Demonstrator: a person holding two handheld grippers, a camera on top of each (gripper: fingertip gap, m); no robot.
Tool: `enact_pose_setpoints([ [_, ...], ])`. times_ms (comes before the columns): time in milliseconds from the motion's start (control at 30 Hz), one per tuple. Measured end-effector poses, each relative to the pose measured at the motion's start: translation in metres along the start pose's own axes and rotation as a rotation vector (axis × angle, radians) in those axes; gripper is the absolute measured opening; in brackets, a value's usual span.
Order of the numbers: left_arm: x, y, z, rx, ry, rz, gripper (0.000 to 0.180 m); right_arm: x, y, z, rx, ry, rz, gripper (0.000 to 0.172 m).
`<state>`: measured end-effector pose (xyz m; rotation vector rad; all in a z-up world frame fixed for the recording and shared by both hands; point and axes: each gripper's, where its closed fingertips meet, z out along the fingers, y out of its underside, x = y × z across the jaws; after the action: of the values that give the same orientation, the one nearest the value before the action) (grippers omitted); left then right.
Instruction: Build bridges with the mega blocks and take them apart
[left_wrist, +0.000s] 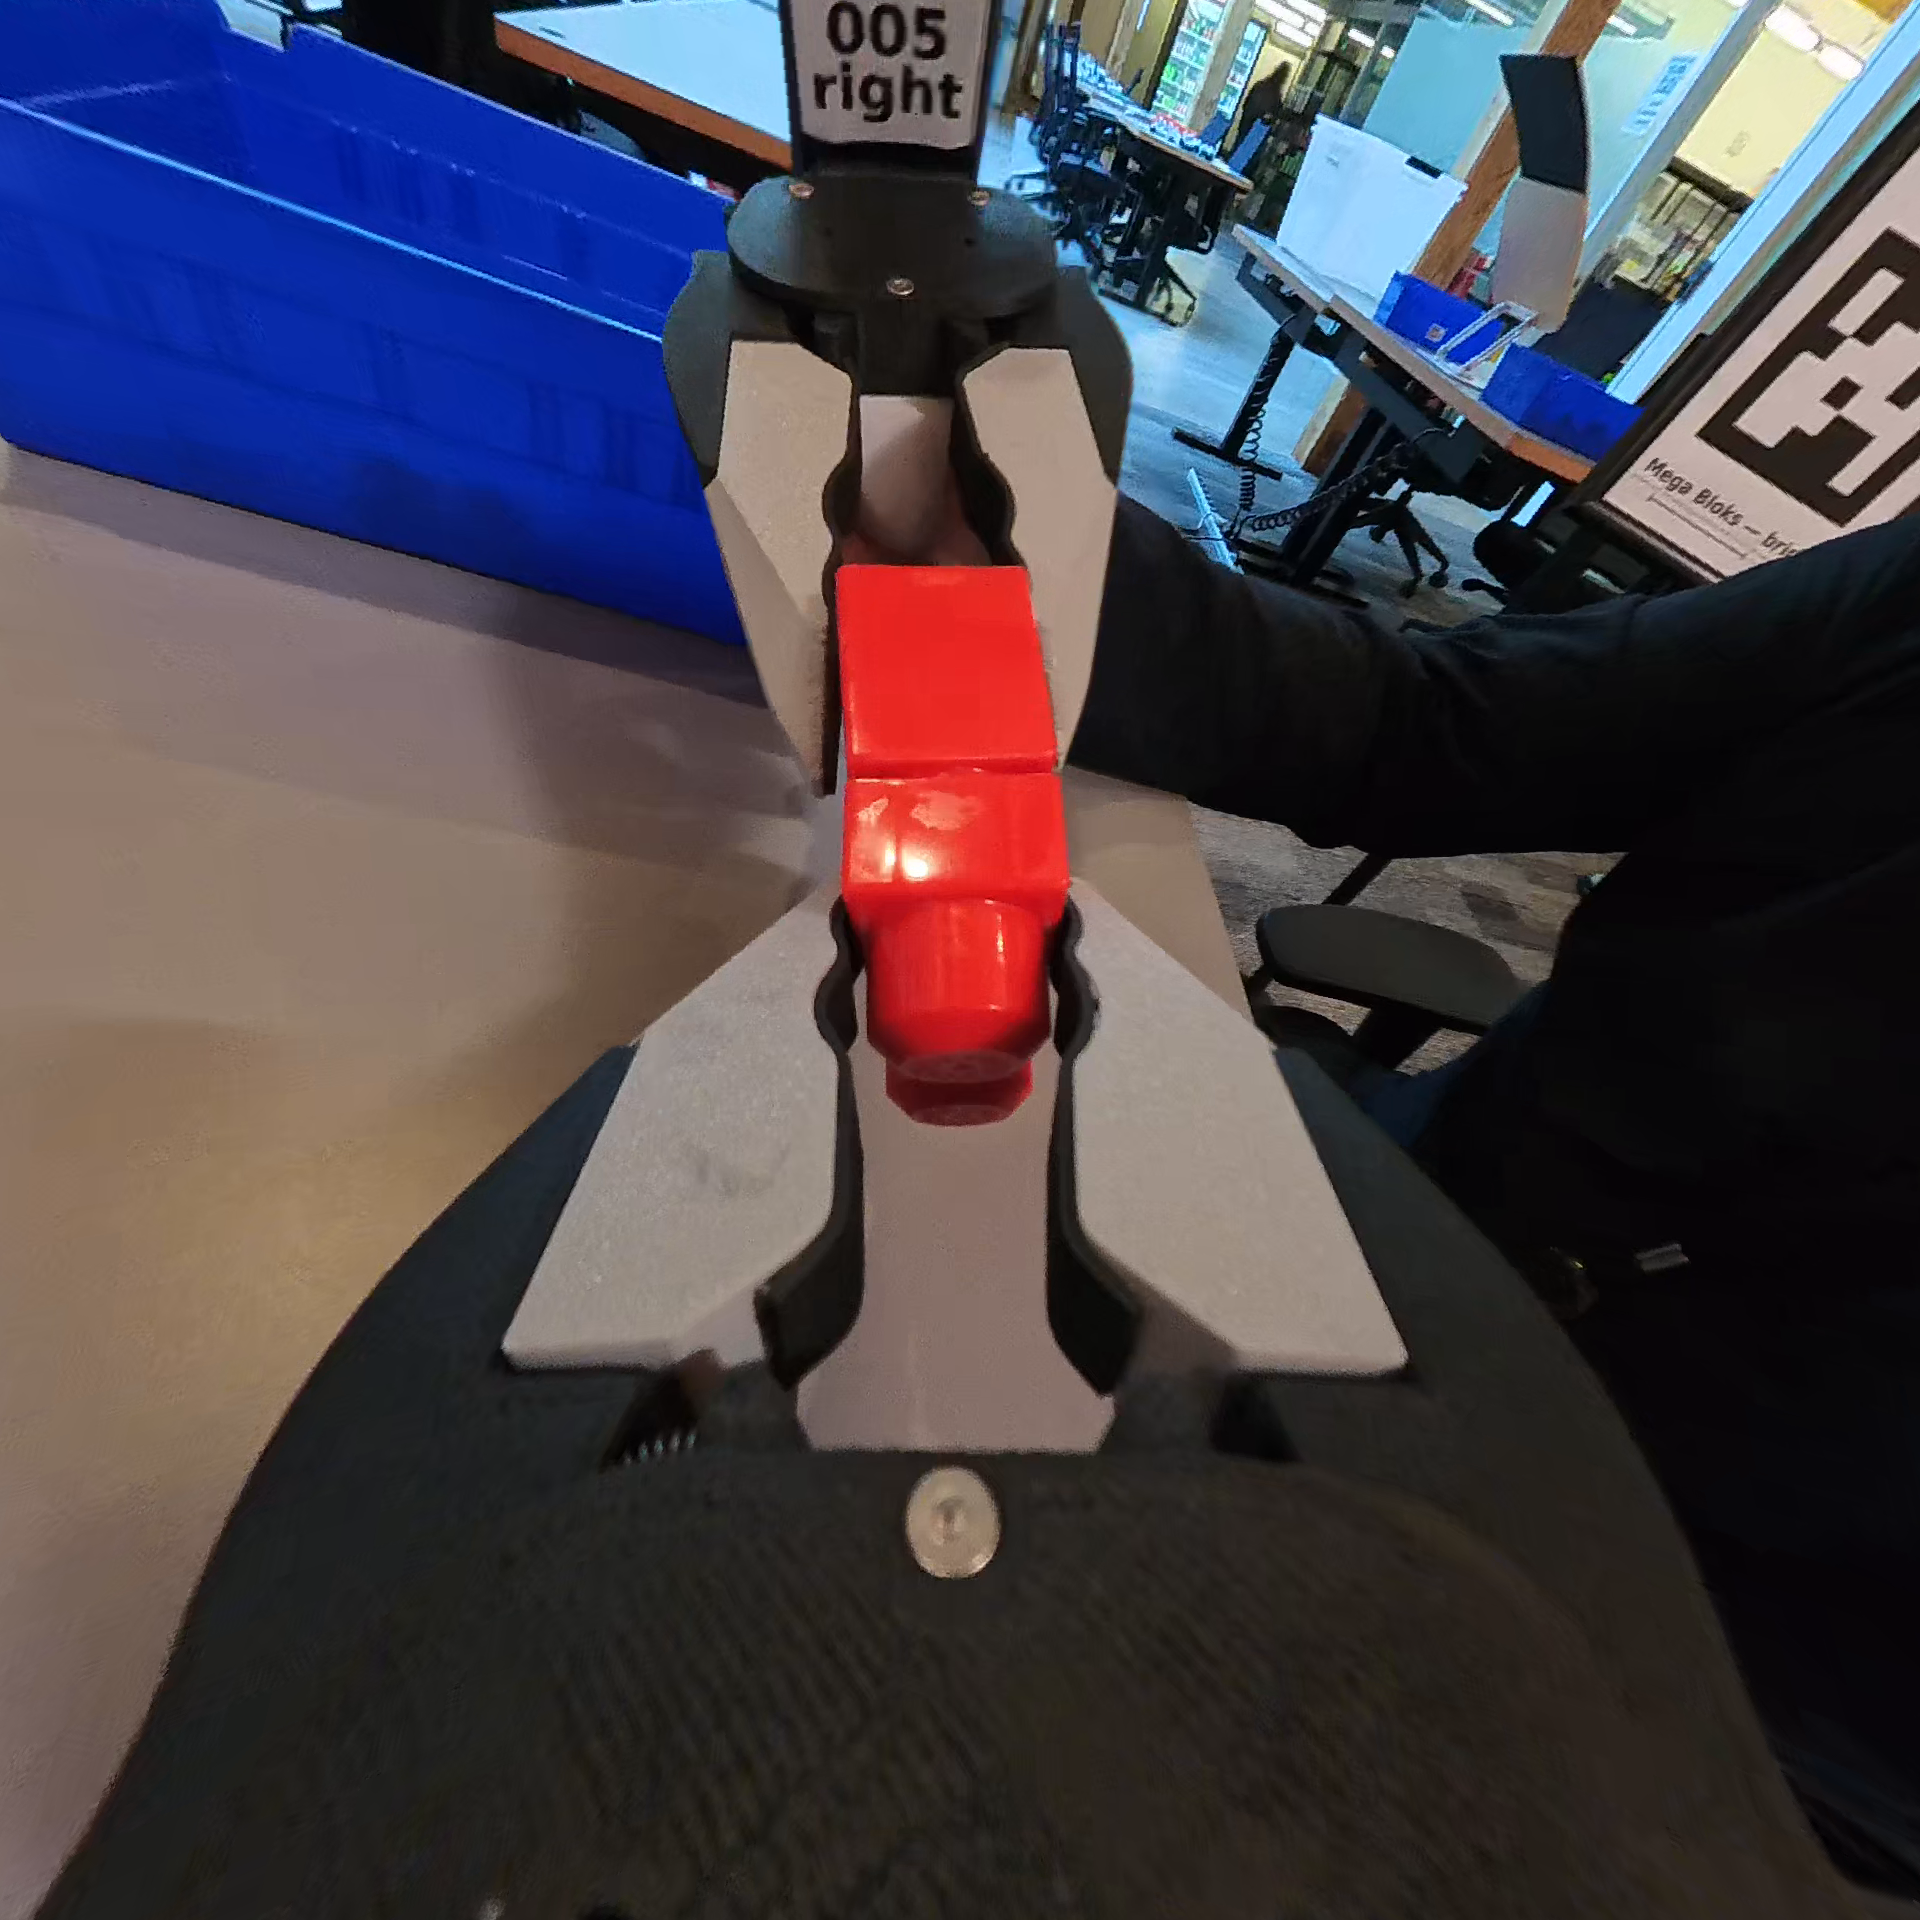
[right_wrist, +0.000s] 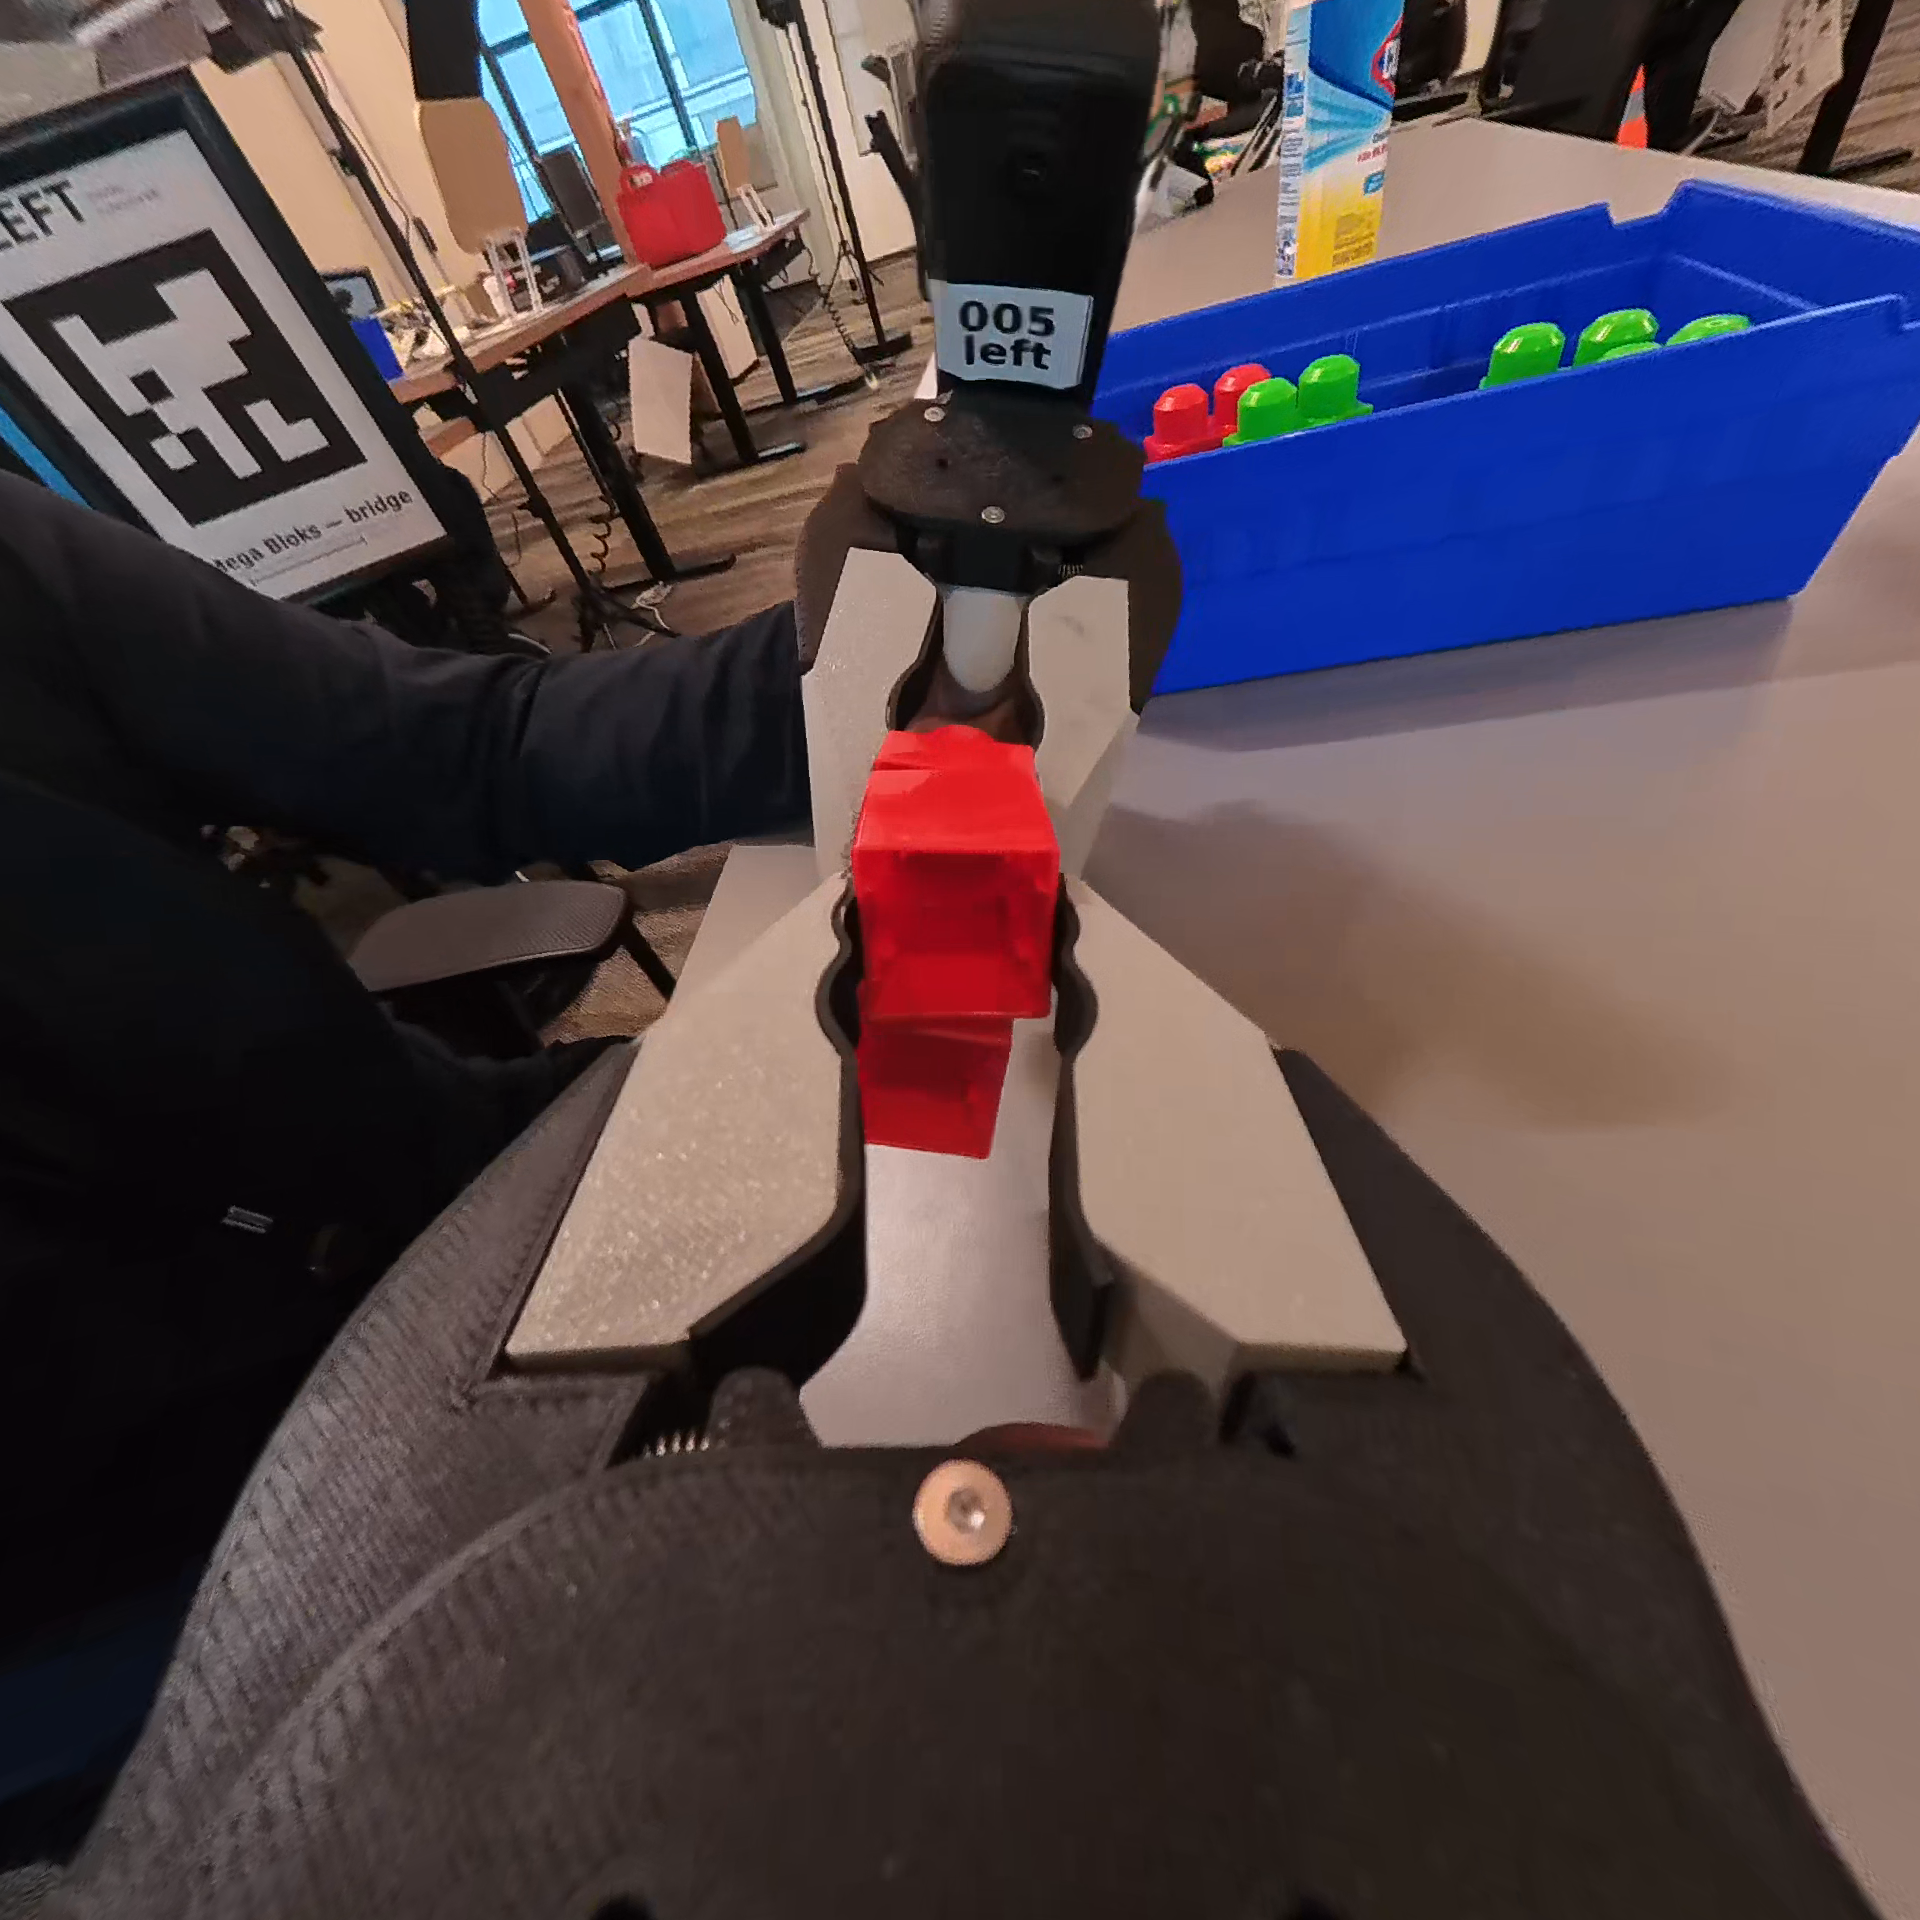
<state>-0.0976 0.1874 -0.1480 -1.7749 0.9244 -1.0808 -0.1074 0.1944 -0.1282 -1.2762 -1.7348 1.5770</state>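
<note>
My two grippers face each other above the grey table (left_wrist: 312, 935), each shut on one red block, and the two blocks meet end to end. In the left wrist view my left gripper (left_wrist: 951, 935) clamps the near red block (left_wrist: 956, 862), its stud pointing back at the camera. The right gripper (left_wrist: 940, 727) clamps the far red block (left_wrist: 935, 675). In the right wrist view my right gripper (right_wrist: 954, 956) grips the near red block (right_wrist: 956, 914), hollow underside towards the camera. The left gripper (right_wrist: 961, 800) holds the other red block (right_wrist: 951, 764) behind it.
A blue bin (right_wrist: 1558, 520) on the table holds red blocks (right_wrist: 1195, 416) and green blocks (right_wrist: 1299, 400); it also shows in the left wrist view (left_wrist: 312, 364). A tall canister (right_wrist: 1335, 135) stands behind it. A marker board (right_wrist: 197, 364), a chair (right_wrist: 488, 935) and a person's dark sleeve (left_wrist: 1455, 707) are off the table's edge. The tips of both grippers are at nearly the same place.
</note>
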Motion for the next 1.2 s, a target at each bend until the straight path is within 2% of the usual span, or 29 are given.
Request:
enact_pose_setpoints([
  [367, 0.01, -0.006, -0.003, 0.031, 0.042, 0.026, 0.034, -0.008, -0.007, -0.002, 0.046, -0.066, 0.038, 0.032],
  [567, 0.0, -0.009, -0.01, 0.053, -0.013, 0.023, 0.034, 0.001, -0.014, -0.01, 0.076, 0.002, 0.017, 0.032],
  [667, -0.004, -0.011, -0.013, 0.069, -0.026, 0.008, 0.034, -0.001, -0.028, -0.018, 0.15, 0.01, -0.011, 0.032],
  [767, -0.009, -0.013, -0.014, 0.083, -0.046, -0.007, 0.034, 0.008, -0.044, -0.031, 0.234, 0.124, -0.069, 0.032],
  [867, -0.015, -0.016, -0.018, 0.113, -0.069, -0.027, 0.034, 0.025, -0.069, -0.061, 0.343, 0.401, -0.212, 0.032],
  [967, -0.016, -0.022, -0.021, 0.164, -0.047, -0.062, 0.034, 0.02, -0.1, -0.111, 0.507, 0.713, -0.41, 0.032],
  [1033, -0.018, -0.022, -0.021, 0.167, -0.05, -0.068, 0.034, -0.002, -0.113, -0.125, 0.593, 0.69, -0.469, 0.031],
  [1100, -0.018, -0.021, -0.019, 0.158, -0.054, -0.062, 0.034, -0.013, -0.12, -0.134, 0.667, 0.649, -0.452, 0.032],
  [1200, -0.018, -0.019, -0.017, 0.15, -0.056, -0.059, 0.034, -0.014, -0.126, -0.165, 0.763, 0.761, -0.462, 0.032],
])
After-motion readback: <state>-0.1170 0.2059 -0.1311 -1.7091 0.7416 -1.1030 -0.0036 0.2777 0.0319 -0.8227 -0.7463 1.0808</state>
